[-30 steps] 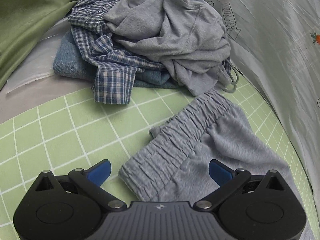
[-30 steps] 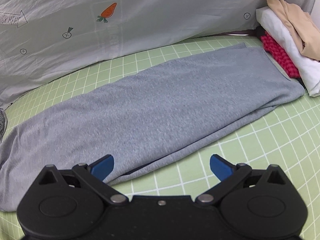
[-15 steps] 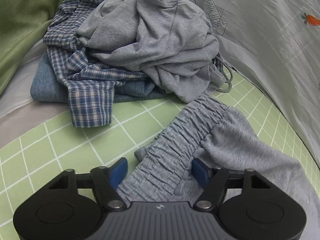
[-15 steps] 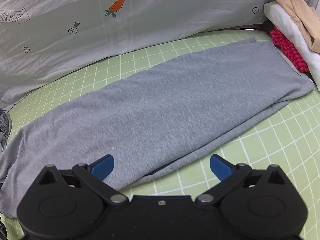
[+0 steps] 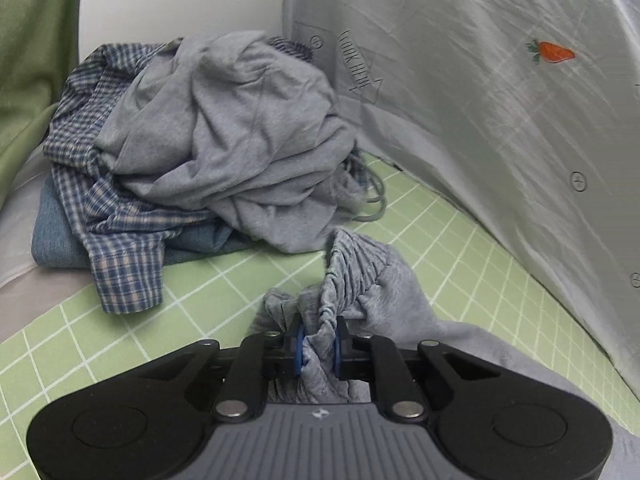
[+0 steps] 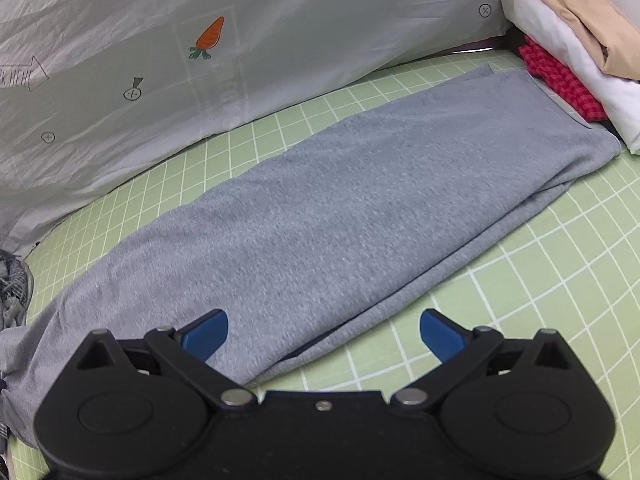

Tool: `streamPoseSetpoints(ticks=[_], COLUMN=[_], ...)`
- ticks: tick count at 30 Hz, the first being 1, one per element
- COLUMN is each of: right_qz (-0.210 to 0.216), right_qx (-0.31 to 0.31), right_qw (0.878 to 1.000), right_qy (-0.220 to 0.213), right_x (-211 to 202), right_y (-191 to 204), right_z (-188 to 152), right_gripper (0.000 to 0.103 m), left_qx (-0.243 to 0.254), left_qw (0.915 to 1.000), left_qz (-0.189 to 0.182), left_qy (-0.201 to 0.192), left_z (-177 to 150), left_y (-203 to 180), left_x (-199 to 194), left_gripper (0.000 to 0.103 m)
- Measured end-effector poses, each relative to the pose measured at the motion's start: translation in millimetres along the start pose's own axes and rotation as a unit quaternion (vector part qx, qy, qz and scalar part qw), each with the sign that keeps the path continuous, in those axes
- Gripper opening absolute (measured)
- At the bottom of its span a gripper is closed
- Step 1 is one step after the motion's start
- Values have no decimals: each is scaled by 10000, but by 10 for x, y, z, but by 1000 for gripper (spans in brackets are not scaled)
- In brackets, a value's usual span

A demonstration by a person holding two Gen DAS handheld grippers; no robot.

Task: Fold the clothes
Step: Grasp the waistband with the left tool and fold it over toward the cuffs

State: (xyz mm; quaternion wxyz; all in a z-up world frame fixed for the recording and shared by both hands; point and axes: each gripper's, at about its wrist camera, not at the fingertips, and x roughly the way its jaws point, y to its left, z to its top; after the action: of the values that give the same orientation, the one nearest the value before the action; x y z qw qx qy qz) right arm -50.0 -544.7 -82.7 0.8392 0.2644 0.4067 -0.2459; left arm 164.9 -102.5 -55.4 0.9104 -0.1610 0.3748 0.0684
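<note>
Grey sweatpants [image 6: 360,208] lie folded lengthwise on the green grid mat [image 6: 560,300], legs running to the far right. My left gripper [image 5: 318,346] is shut on their bunched elastic waistband [image 5: 352,268] and holds it slightly off the mat. My right gripper [image 6: 323,330] is open and empty, hovering over the near edge of the pants around mid-length.
A heap of unfolded clothes [image 5: 224,148], grey, plaid and denim, sits at the far left. A folded stack [image 6: 568,52] of red, white and tan items stands at the far right. A grey printed sheet [image 6: 200,60] walls the back. A green cloth [image 5: 28,80] hangs left.
My left gripper moved forward over the waistband, closed on it and bunched it up. My right gripper stayed open and shifted only slightly.
</note>
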Motion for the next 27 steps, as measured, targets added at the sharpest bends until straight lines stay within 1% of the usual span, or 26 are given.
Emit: streamPoseSetpoints(ticks=[2,5,9,13,15,17,18,19,20,22,24,27], right_qz=[59,142,189,125,118,121,99,69,44,41,70,115], right_qx=[100,302,518,542,639,736,753,761,770,781,735,602], right_qw=[9999,9992,9979,9977,9971,9964,9962,9962,9962,9962,9966,9979], right_qy=[-109,-232,-334,-387,-384,-408,-421,-421,-409,-380,-356,-230], right_x=[-62,-152,-324,-393,-385,-375,-352,-316,-271,-158,-26,186], right_y=[-118,-346,-703,-1117,-1315,-1515,-1602,-1670,-1739,-1834,-1894,-1883], right_z=[-4,-1,26,111,168,233,273,317,368,476,589,715], right_gripper=[103,103,103,103,103,103,103,103,103,103,103,103], left_qx=[128,406,898,1264,1361,1425,1453,1480,1510,1597,1752,2051], left_qw=[9997,9977,9916,9837,9809,9791,9785,9776,9762,9710,9659,9623], left_qz=[-194,-486,-876,-1252,-1383,-1444,-1442,-1439,-1444,-1525,-1664,-1677], left_qy=[-96,-222,-305,-264,-153,103,261,418,581,921,928,614], left_z=[54,34,-58,-350,-572,-828,-941,-1054,-1162,-1341,-1444,-1461], left_y=[-199,-579,-1211,-1863,-2161,-2446,-2574,-2703,-2824,-3004,-3098,-3078], left_x=[-155,-382,-676,-857,-842,-730,-658,-587,-517,-397,-420,-565], left_gripper=[13,13,13,14,14,15,20,21,26,33,48,58])
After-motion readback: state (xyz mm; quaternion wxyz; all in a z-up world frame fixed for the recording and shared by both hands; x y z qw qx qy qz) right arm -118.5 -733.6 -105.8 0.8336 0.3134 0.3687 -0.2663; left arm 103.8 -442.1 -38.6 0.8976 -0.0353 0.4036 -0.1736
